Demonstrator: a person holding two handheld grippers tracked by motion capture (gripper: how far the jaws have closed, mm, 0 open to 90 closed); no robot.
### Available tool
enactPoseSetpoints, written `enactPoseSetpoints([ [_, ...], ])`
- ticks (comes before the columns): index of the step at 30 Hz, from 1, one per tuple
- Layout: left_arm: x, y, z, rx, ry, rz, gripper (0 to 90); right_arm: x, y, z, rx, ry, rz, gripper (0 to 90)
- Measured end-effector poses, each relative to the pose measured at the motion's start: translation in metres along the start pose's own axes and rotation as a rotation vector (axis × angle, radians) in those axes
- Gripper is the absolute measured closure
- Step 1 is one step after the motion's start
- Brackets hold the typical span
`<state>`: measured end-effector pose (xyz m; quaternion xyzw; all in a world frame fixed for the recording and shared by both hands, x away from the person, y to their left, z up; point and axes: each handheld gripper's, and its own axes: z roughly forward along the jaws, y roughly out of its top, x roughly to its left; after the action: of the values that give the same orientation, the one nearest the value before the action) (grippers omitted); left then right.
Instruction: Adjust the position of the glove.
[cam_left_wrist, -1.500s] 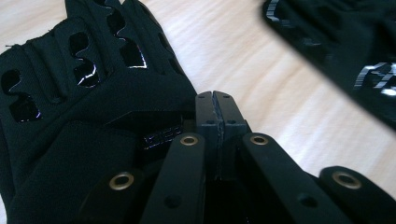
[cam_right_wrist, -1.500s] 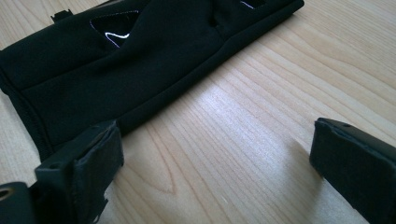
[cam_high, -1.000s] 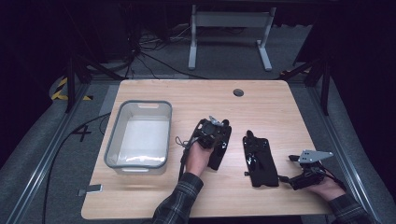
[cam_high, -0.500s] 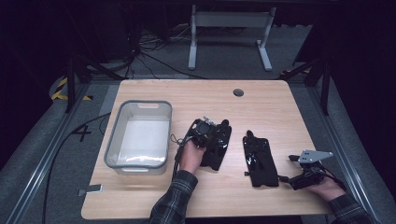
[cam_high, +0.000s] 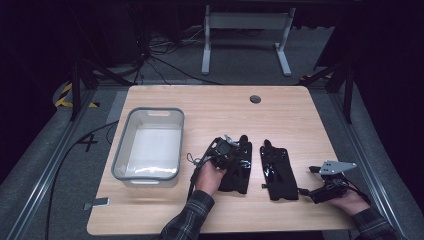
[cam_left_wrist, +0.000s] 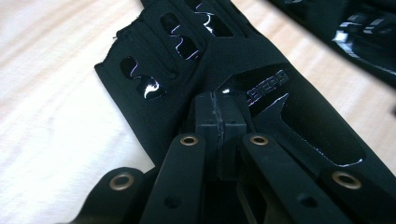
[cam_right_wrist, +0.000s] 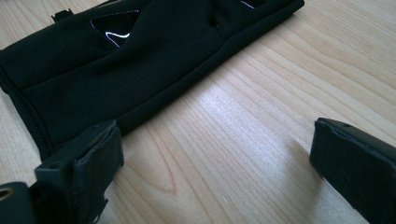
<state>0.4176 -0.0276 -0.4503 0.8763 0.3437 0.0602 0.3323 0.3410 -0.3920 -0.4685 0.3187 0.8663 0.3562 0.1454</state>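
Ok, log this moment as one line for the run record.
left gripper: shut, on left glove | right gripper: open, beside right glove | bin: holds no glove

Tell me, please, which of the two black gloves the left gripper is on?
The glove nearer the bin: the left gripper sits on it, jaws shut; the other glove lies untouched.

In the high view, the left tongs (cam_high: 231, 150) and hand (cam_high: 210, 175) cover part of the left glove (cam_high: 241, 175). In the left gripper view, the picture's edges cut off that glove (cam_left_wrist: 299, 121); whether fabric is pinched is indeterminable.
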Motion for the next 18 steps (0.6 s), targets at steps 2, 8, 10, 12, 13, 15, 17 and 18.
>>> enactPoseSetpoints([
  [2, -0.004, -0.001, 0.000, -0.003, -0.004, 0.000, 90.0, 0.000, 0.000, 0.000, 0.000, 0.000, 0.000, 3.3],
  [8, -0.016, -0.002, 0.003, -0.017, -0.024, -0.003, 89.9, 0.000, 0.000, 0.000, 0.000, 0.000, 0.000, 3.3],
  [10, -0.019, 0.000, 0.006, -0.024, -0.037, -0.003, 89.9, 0.000, 0.000, 0.000, 0.000, 0.000, 0.000, 3.3],
  [12, -0.023, 0.000, 0.007, -0.031, -0.031, -0.005, 89.9, 0.000, 0.000, 0.000, 0.000, 0.000, 0.000, 3.3],
  [13, -0.024, 0.001, 0.008, -0.036, -0.035, -0.009, 89.8, 0.000, 0.000, 0.000, -0.001, -0.001, -0.001, 3.3],
  [15, -0.025, 0.001, 0.009, -0.042, -0.035, -0.011, 89.8, 0.000, 0.000, 0.000, -0.001, 0.000, -0.001, 3.3],
  [17, -0.027, 0.002, 0.011, -0.050, -0.049, -0.018, 89.7, 0.000, 0.000, 0.000, 0.000, 0.000, 0.000, 3.3],
  [18, -0.028, 0.002, 0.011, -0.048, -0.052, -0.018, 89.6, 0.000, 0.000, 0.000, -0.001, -0.001, -0.001, 3.3],
])
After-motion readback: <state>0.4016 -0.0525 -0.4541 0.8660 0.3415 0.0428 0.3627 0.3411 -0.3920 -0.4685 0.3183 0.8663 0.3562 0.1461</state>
